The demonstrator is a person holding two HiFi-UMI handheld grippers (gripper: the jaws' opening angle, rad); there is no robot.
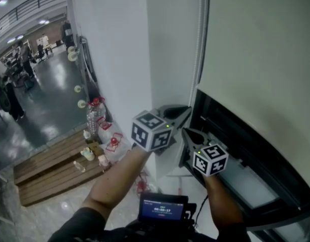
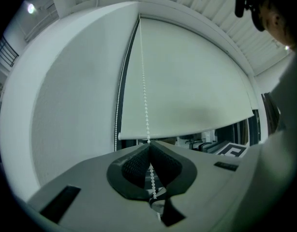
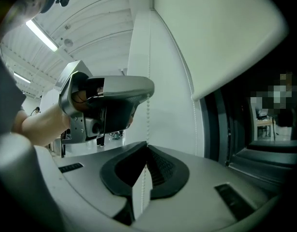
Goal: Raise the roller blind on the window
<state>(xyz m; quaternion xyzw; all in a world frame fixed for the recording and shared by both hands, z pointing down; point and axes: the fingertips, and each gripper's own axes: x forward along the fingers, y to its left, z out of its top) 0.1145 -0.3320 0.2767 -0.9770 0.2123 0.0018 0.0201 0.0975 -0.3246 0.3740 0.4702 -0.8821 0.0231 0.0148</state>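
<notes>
Head view, far left: wooden platform (image 1: 49,168) on the floor with a water bottle (image 1: 94,116) and small clutter at its right end. Next comes a white wall (image 1: 119,44).

Centre: left gripper (image 1: 184,112) points level at the window edge, right gripper (image 1: 189,134) just below and to its right, the two close together. A small screen (image 1: 162,208) sits at the bottom edge between the forearms.

Right: roller blind (image 1: 261,59) is partly down. It covers the upper window, and a dark strip of window frame (image 1: 246,145) and glass shows under its bottom edge.

Left gripper view: left gripper (image 2: 149,146) jaws are clenched on the bead chain (image 2: 144,91). The chain runs straight up in front of the blind (image 2: 187,81); a second strand hangs by the frame to the left.

Right gripper view: right gripper (image 3: 146,146) jaws are clenched on the bead chain (image 3: 148,120) too. The left gripper (image 3: 107,100) is on the same strand just above, and the blind (image 3: 211,28) is at upper right.
</notes>
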